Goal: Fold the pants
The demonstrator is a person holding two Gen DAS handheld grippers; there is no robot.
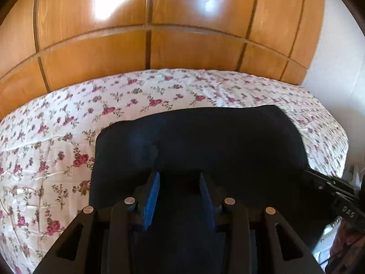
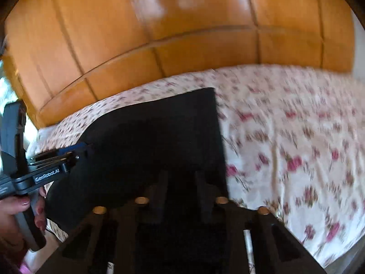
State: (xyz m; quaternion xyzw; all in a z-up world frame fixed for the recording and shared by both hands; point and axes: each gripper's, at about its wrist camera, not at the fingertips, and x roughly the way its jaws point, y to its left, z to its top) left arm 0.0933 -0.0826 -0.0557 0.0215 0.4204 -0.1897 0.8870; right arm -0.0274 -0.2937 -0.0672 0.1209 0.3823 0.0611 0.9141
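Observation:
Dark navy pants (image 1: 205, 141) lie spread on a floral bedsheet (image 1: 57, 123). My left gripper (image 1: 180, 180) hovers over their near part, open; its ribbed blue left pad (image 1: 152, 196) is bare. From the right wrist view the left gripper (image 2: 84, 150) sits at the pants' (image 2: 148, 137) left edge, held by a hand (image 2: 13, 214). My right gripper (image 2: 181, 182) is over the pants' near right part. Its fingers are dark, blurred shapes against the cloth, closed on it as far as I can tell. In the left wrist view the right gripper (image 1: 319, 180) meets the pants' right edge.
A glossy wooden wardrobe (image 1: 182, 45) stands right behind the bed. A white wall (image 1: 337, 57) is at the right. The floral bedsheet (image 2: 285, 125) stretches wide to the right of the pants, and a broad strip of it lies to their left.

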